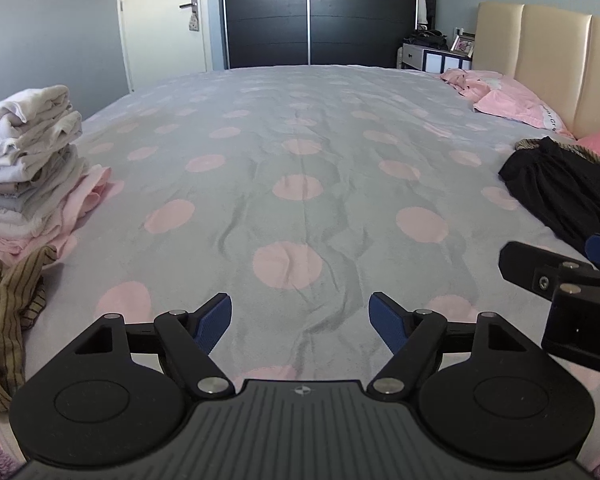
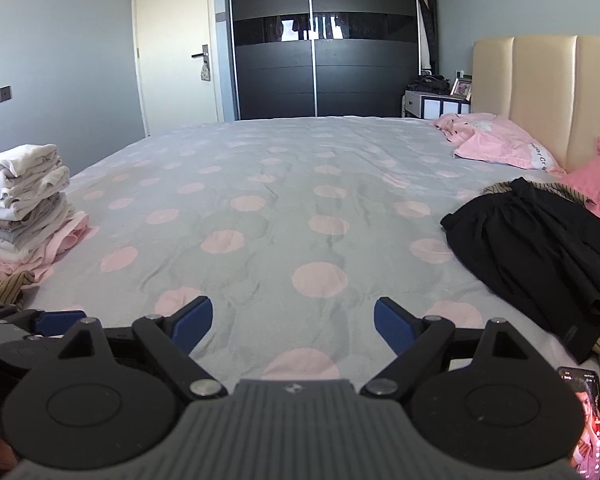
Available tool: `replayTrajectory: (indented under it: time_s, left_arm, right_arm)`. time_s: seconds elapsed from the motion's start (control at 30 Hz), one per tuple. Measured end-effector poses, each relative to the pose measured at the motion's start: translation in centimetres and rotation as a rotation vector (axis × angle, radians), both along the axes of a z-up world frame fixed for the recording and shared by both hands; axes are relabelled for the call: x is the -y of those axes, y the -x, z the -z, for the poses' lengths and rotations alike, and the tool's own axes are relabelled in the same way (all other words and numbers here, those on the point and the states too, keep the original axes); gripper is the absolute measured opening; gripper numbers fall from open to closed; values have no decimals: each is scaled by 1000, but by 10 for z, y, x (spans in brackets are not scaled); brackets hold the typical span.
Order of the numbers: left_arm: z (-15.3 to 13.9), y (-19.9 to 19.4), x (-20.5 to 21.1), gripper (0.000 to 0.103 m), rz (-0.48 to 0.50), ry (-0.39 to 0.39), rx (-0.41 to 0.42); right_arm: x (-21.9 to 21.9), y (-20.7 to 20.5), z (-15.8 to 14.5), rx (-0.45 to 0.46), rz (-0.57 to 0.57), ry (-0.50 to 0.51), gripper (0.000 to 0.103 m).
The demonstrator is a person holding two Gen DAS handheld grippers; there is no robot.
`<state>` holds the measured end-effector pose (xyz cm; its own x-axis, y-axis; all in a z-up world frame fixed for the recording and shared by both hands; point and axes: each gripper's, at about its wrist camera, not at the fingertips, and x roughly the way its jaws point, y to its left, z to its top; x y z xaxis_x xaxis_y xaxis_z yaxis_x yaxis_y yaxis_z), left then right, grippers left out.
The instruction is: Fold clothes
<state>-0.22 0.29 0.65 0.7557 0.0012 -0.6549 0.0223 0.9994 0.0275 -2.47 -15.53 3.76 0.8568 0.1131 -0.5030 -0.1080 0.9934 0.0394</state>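
Crumpled black garment on bed, both hand-held grippers spread, empty

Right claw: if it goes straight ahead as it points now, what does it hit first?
Probably just the polka-dot bedspread. The right claw is open, empty, aimed down the middle of the bed. The black garment lies off to its right, outside that line. Depth is hard to judge through the fisheye.

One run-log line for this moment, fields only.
left gripper: open, empty | right gripper: open, empty | folded stack: bed's left | black garment: unfolded, right | phase: between garments
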Motion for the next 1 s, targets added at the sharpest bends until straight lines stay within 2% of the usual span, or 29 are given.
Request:
replayTrajectory:
  time_s: [0.1,0.43,1.0]
  left_arm:
    - [0,2,4,75,2,-18,3]
    - [-4,5,5,75,-12,-4,20]
    - [-6,5,4,75,-12,-10,17]
  right_arm:
    - [-1,1,-1,13,-8,1,89]
    - [-1,6,-4,70,-6,1,90]
    - [7,8,2,61,7,-10,90]
